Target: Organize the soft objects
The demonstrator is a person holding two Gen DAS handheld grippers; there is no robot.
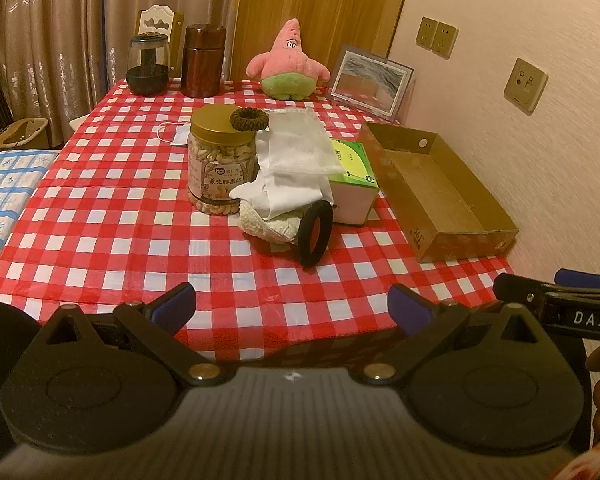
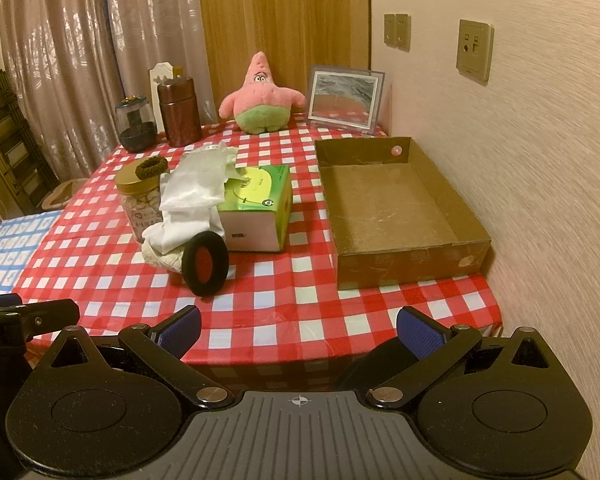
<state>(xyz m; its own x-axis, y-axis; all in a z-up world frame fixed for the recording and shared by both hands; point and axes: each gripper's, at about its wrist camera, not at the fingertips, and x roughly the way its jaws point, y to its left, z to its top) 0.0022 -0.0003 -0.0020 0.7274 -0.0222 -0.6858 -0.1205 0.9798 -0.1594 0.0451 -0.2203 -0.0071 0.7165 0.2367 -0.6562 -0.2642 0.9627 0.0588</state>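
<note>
Left hand-held gripper (image 1: 292, 308): released, nothing between the fingers, hovering at the near edge of the worktop (image 1: 112, 216), which has a red-white check cloth. Mid-worktop cluster, left to right:
- face mask (image 1: 171, 133) flat behind the nut jar (image 1: 221, 164)
- brown hair scrunchie (image 1: 249, 118) on the jar's gold lid
- white cloths (image 1: 296, 172) draped from jar side over the green tissue box (image 1: 354, 184)
- knit cream cloth (image 1: 266, 224) under them, on the worktop
- black foam ring (image 1: 315, 233) upright on edge, leaning on the cloth pile

Open cardboard box (image 2: 384, 208) sits right of the tissue box, by the wall. Pink starfish plush (image 2: 262, 96) upright at the far edge, beside a picture frame (image 2: 346, 98). Right hand-held gripper (image 2: 298, 330): released, holding nothing, at the near edge.
</note>
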